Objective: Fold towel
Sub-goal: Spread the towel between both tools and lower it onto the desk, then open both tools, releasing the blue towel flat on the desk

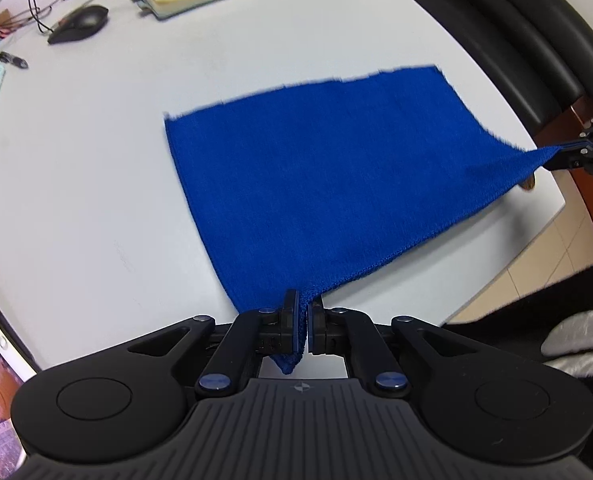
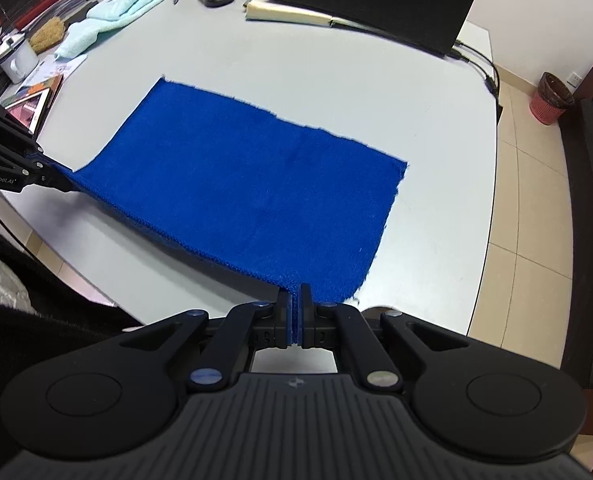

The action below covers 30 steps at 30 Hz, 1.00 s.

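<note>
Lying flat across the middle of both views, the blue towel [image 1: 316, 168] covered the grey table [image 1: 96, 200], its near edge lifted. The left gripper [image 1: 303, 320] pinched one near corner at bottom centre; the right gripper [image 2: 295, 312] clamped the other likewise. To fold well, I judged both corners should rise level and travel together toward the far edge, keeping the hem taut.
</note>
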Motion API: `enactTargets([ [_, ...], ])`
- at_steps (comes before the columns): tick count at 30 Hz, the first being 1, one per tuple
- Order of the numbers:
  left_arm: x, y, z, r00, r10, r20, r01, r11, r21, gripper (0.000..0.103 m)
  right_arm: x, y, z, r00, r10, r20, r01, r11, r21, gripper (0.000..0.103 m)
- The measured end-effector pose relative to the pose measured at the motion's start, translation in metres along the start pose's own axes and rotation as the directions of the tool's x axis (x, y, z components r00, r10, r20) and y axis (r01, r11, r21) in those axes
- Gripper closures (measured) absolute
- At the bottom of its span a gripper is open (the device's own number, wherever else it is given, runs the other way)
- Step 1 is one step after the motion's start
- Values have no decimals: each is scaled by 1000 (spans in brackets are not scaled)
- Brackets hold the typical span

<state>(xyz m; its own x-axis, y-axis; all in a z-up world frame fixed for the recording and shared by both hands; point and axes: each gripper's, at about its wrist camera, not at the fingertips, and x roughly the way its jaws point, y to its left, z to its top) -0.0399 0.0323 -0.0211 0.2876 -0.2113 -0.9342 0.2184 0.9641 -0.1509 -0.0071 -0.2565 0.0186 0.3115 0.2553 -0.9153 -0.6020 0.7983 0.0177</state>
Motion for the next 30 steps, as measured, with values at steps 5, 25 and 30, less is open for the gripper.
enactTargets([
  [5, -4, 11, 25, 998, 32, 49, -30, 999, -30, 98, 5, -10, 20, 998, -42, 44, 41, 999, 19, 101],
  [25, 32, 36, 84, 984, 155, 85, -143, 981, -133, 96, 63, -45, 80, 993, -109, 42, 107, 992, 60, 101],
  [30, 44, 44, 91, 986, 155, 58, -146, 980, -138, 94, 75, -49, 90, 994, -109, 29, 107, 992, 59, 100],
])
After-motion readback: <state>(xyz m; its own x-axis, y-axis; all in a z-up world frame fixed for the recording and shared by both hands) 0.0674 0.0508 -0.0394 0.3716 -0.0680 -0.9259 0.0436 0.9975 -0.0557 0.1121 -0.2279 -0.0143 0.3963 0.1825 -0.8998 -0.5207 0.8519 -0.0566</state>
